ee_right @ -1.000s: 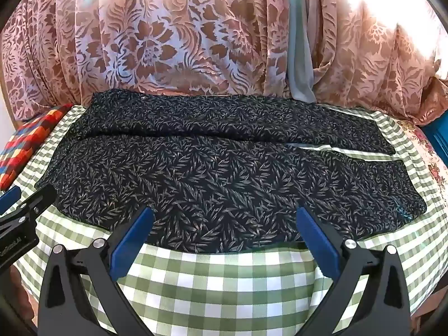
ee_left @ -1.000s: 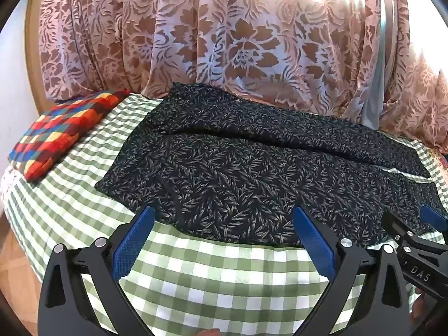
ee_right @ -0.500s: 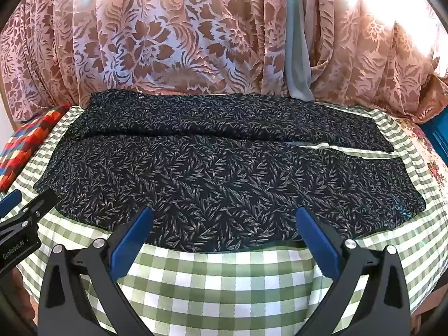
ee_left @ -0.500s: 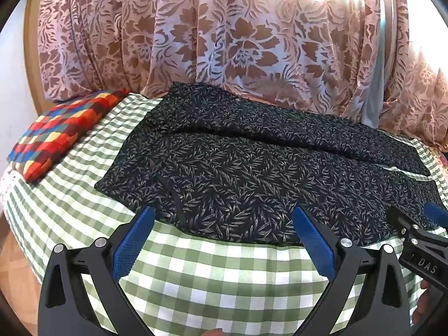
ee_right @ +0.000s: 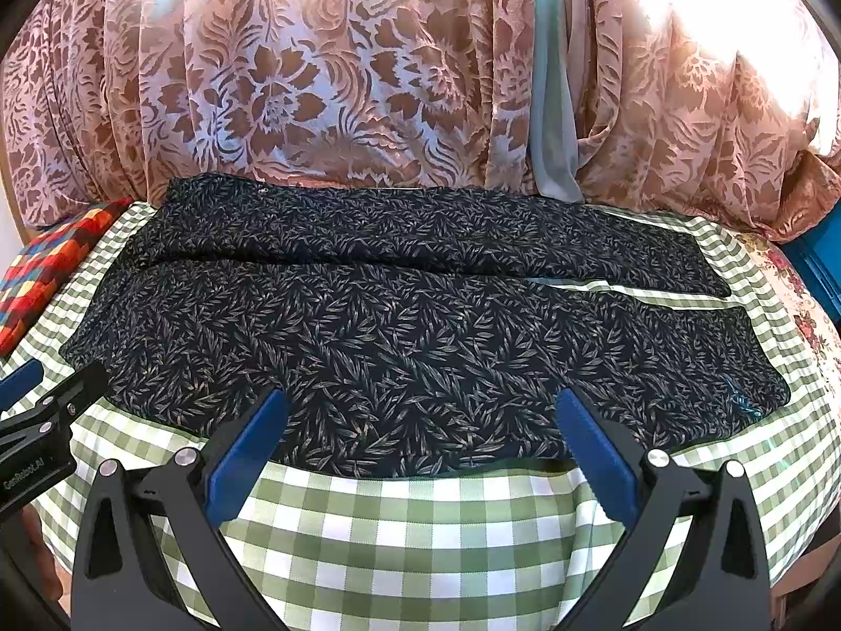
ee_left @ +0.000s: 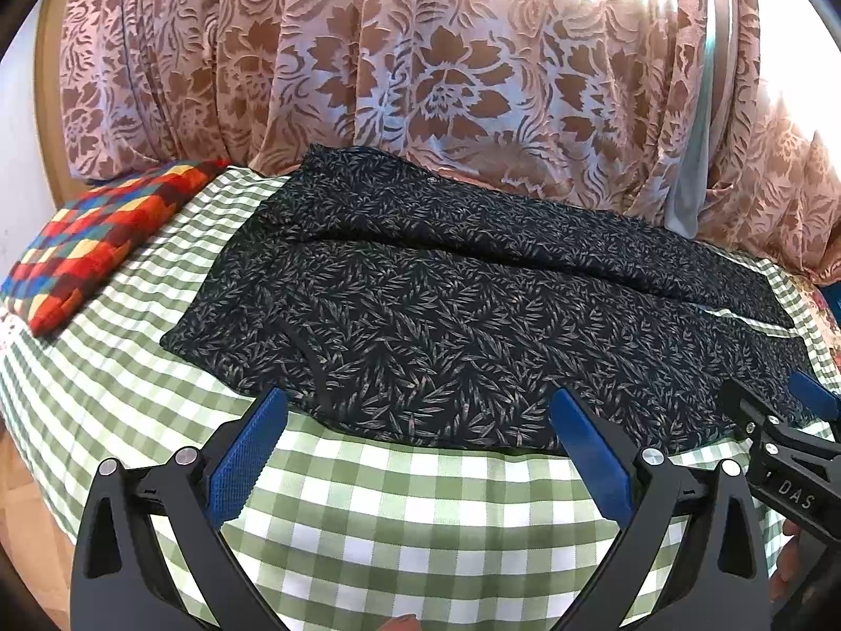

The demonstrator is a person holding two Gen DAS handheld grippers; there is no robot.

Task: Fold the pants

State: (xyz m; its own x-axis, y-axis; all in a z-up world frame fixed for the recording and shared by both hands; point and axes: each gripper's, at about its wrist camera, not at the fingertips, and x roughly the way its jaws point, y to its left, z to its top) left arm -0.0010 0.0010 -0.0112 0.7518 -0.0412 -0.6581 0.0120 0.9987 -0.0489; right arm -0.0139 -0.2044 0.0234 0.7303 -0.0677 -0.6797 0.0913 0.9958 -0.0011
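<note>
Dark pants (ee_left: 447, 305) (ee_right: 410, 326) with a pale leaf print lie flat on a green-and-white checked bedcover (ee_left: 410, 515) (ee_right: 410, 515), waist to the left, legs running right and slightly apart at the hems. My left gripper (ee_left: 418, 415) hovers open just before the near edge of the pants, by the waist end. My right gripper (ee_right: 420, 413) is open too, above the near edge of the front leg. Nothing is between either pair of blue pads. Each gripper shows at the other view's edge: the right one (ee_left: 778, 410) and the left one (ee_right: 47, 394).
A red, blue and yellow checked pillow (ee_left: 89, 247) (ee_right: 47, 268) lies at the left end of the bed. A pink floral curtain (ee_left: 420, 68) (ee_right: 368, 68) hangs right behind the pants. A floral sheet (ee_right: 799, 305) and a blue object (ee_right: 820, 257) are at the right.
Both grippers have stayed open and nearly still, with only a slight drift of the views. The pants have not moved.
</note>
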